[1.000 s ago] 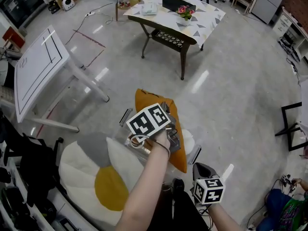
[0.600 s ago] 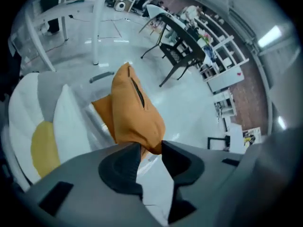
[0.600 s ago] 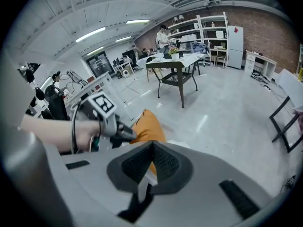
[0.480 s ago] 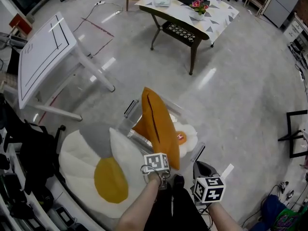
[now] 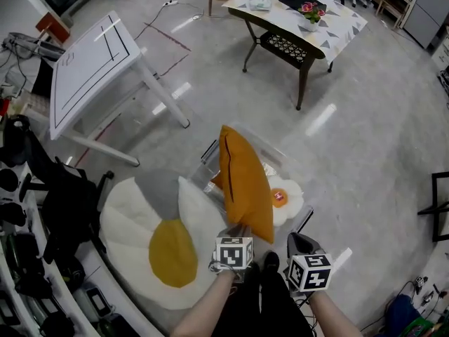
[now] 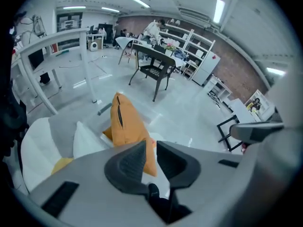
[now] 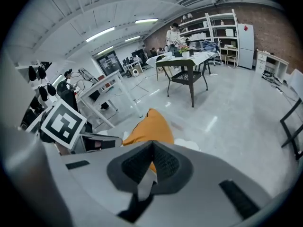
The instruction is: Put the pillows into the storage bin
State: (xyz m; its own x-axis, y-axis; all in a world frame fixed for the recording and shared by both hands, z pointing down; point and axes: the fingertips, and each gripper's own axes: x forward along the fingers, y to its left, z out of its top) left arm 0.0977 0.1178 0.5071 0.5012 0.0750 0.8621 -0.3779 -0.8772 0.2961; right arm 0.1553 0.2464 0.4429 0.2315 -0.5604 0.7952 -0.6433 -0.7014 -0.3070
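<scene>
Found the orange pillow (image 5: 245,188) standing on edge inside the clear storage bin (image 5: 208,153), with the left gripper (image 6: 150,148) narrowly parted, closing on nothing, and the right gripper (image 7: 151,148) pressed together empty; judged next to call for grasping the large egg pillow (image 5: 161,244) lying beside the bin.

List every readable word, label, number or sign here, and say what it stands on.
No readable text anywhere in these views.
Marker cubes: square black-and-white patterns only, no letters.
White table: black lines, no words.
Orange pillow: no print visible.
Shelves: contents too small to read.
</scene>
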